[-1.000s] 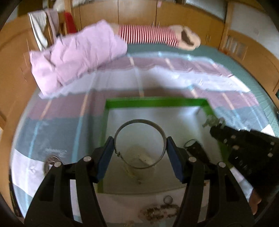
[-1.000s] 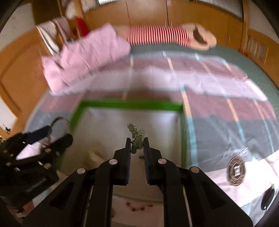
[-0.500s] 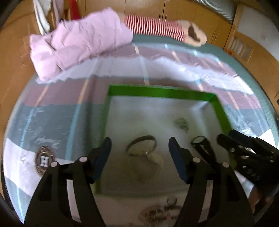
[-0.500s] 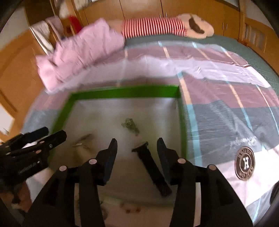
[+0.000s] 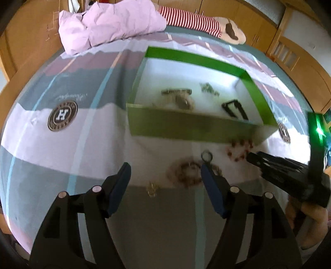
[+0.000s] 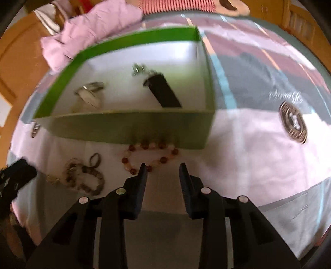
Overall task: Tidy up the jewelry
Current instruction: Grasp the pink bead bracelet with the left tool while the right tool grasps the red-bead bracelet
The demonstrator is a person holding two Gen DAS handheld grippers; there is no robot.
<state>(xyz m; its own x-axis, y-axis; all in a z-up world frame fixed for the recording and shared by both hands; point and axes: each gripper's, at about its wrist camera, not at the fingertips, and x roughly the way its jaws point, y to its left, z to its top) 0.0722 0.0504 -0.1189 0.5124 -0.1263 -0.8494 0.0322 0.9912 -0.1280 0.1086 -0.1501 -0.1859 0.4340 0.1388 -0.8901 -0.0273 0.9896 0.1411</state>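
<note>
Where the striped bedspread [image 5: 62,157] fills both views, a green box [image 6: 128,128] with a white floor sits on it, its long sides running across the pictures and its near wall facing the grippers. Beyond its far wall lie a pink quilt [image 5: 107,22] and a red-and-white striped cushion [image 5: 188,18], with wooden cupboards behind. To the box's left and right the spread is flat and open, marked only by round printed badges [image 5: 62,115].

Inside the box, a black strap-like piece [image 6: 163,91] lies with its long axis slanting from the middle toward the near right corner. A silver bangle [image 6: 90,87] rests on a pale necklace in the left half, and a small greenish cluster [image 6: 138,69] lies just beyond the strap's far end.

In front of the near wall, on the spread, a bracelet of red and pale beads [image 6: 149,157] lies as a flat loop, its far edge touching or just beside the wall; blur leaves that unclear. Left of it lie a darker beaded bracelet [image 6: 84,178], a small ring [image 6: 95,159] and a thin gold chain [image 5: 152,187].

The right gripper [image 6: 162,168] points down at the red-beaded loop, its jaws narrow and empty after closing a little just now; the left fingertip overlaps the loop's near edge. The left gripper [image 5: 165,169] has just been opening; it stands wide and empty above the darker bracelet, its right fingertip in line with the small ring. Each gripper shows at the edge of the other's view, near the loose pieces.
</note>
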